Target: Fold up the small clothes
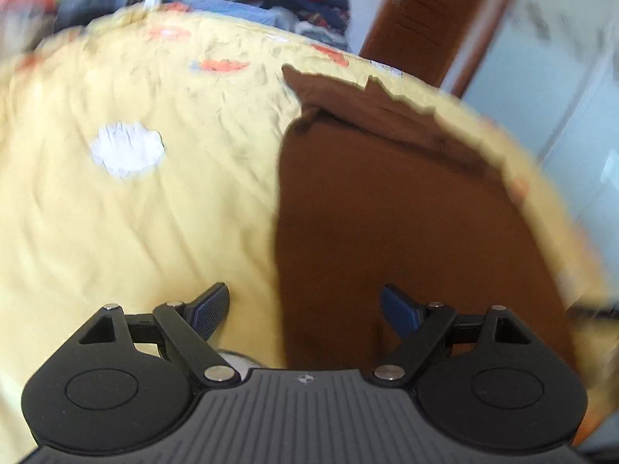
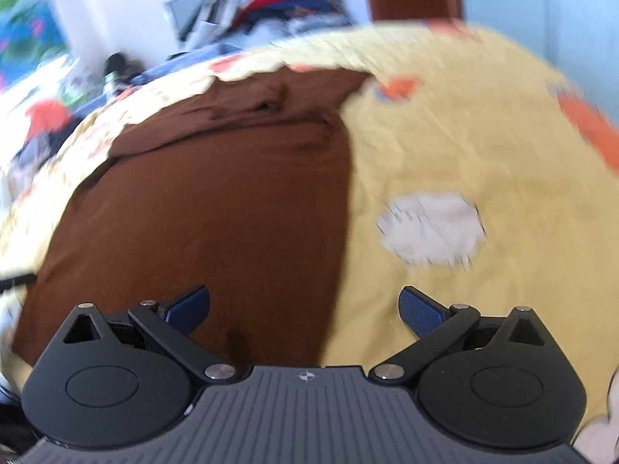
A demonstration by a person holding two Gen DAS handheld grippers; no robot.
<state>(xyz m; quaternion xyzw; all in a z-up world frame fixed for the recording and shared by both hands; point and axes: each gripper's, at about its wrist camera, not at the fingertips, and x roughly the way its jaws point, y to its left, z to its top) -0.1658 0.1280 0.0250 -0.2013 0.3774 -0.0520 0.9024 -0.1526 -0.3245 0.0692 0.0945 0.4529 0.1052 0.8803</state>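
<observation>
Cloth (image 1: 387, 212) lies flat on the bedspread (image 1: 154, 212), long axis running away from me; its straight edges pass between both my left gripper (image 1: 305, 311) and right gripper (image 2: 303, 311), jaws spread, empty.

garment: a brown cloth (image 1: 387, 212) (image 2: 216, 201), plain, one colour, no print visible
state: spread mostly flat; a creased, bunched band of fabric runs across its far end; near part smooth
pose: long axis runs from near to far; one long side edge is straight
place, left wrist view: fills the right half, straight edge on its left
place, right wrist view: fills the left half, straight edge on its right
detail: motion blur hides seams and garment type
</observation>
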